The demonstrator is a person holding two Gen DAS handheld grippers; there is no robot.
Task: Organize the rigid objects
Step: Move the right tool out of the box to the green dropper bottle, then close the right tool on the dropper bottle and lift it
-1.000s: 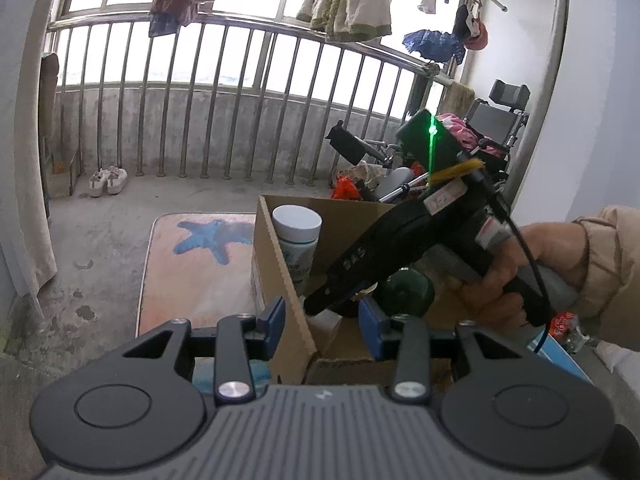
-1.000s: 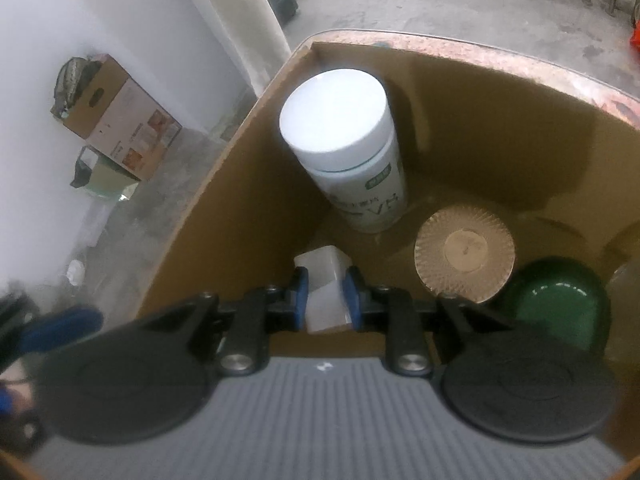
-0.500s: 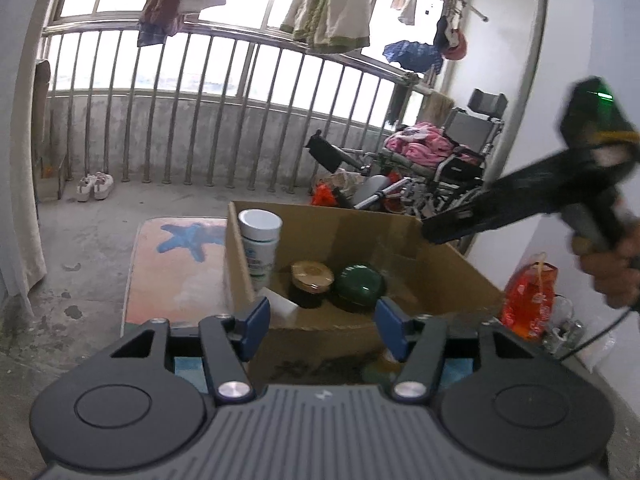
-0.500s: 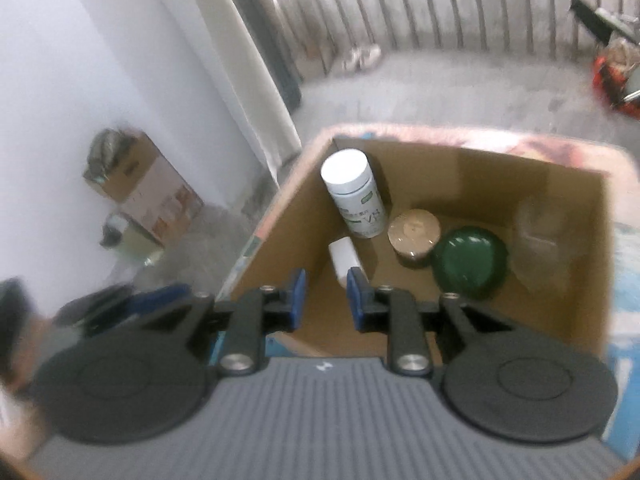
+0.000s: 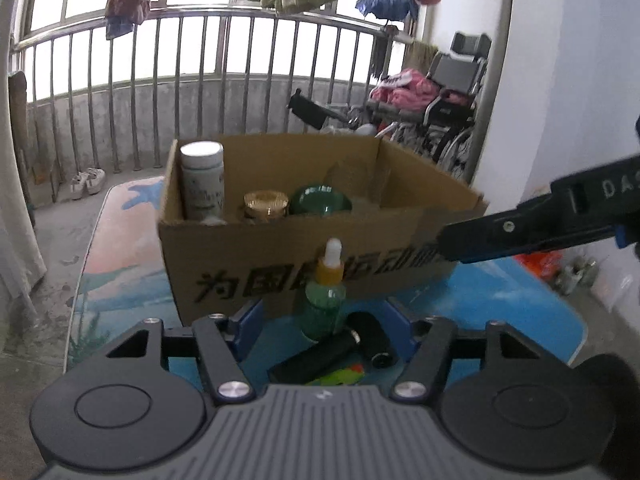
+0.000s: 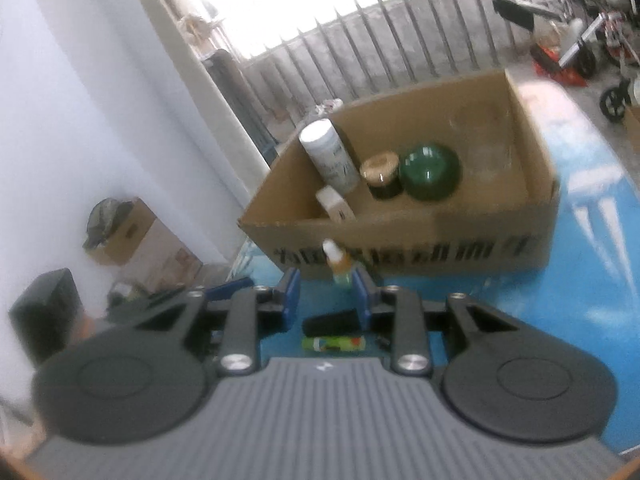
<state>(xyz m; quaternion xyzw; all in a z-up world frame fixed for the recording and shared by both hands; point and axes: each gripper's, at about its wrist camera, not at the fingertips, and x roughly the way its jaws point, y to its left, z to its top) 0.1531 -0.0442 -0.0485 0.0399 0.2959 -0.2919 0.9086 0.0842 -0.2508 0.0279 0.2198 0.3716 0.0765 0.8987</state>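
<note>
Left gripper (image 5: 326, 326) spread wide and empty, green dropper bottle (image 5: 325, 296) upright between its fingers, cardboard box (image 5: 304, 256) just beyond, right gripper (image 6: 326, 294) parted, seemingly empty, bottle ahead.

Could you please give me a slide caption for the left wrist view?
Open left gripper facing a dropper bottle before a part-filled cardboard box.
</note>
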